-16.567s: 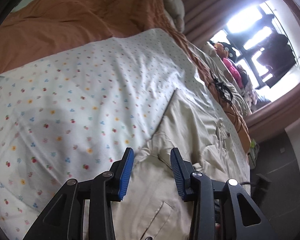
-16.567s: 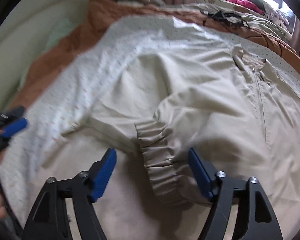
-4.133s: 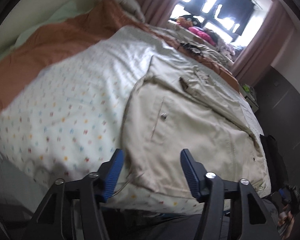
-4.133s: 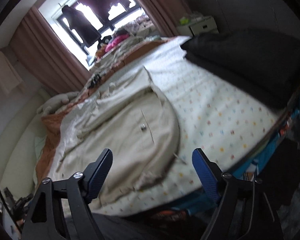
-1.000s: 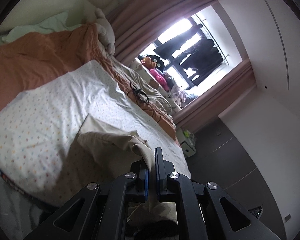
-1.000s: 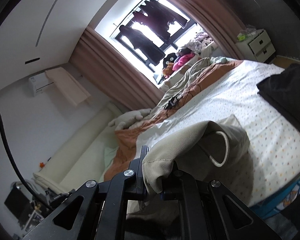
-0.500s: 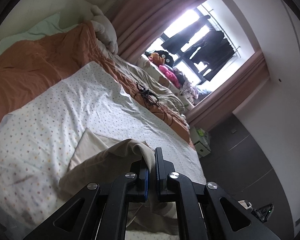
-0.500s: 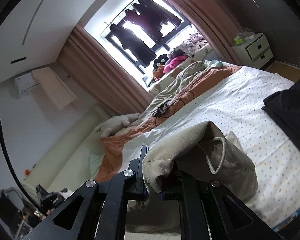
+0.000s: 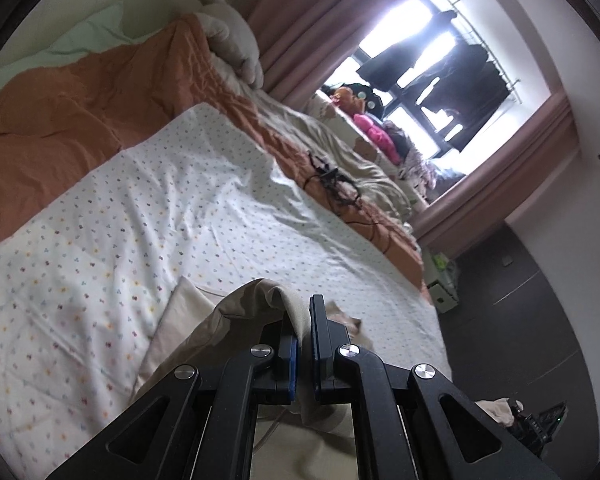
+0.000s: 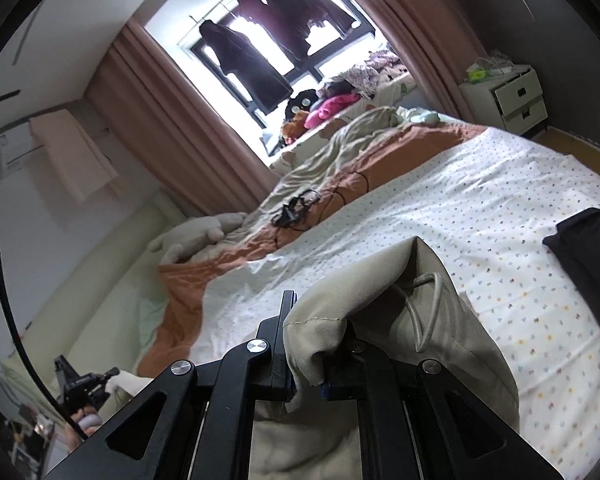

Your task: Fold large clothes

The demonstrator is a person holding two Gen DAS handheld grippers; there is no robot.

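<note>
Both grippers (left [image 9: 303, 344], right [image 10: 306, 354]) stay clamped on the beige jacket [image 10: 384, 280]. It's swept further over the bed [image 9: 148, 216] than a second ago

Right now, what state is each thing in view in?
Left gripper: shut on the beige jacket.
Right gripper: shut on the beige jacket.
Beige jacket: bunched, its edge lifted.
Dotted sheet: spread, wrinkled.
Orange blanket: rumpled.
Curtains: drawn open.
Nightstand drawers: both slightly open.
</note>
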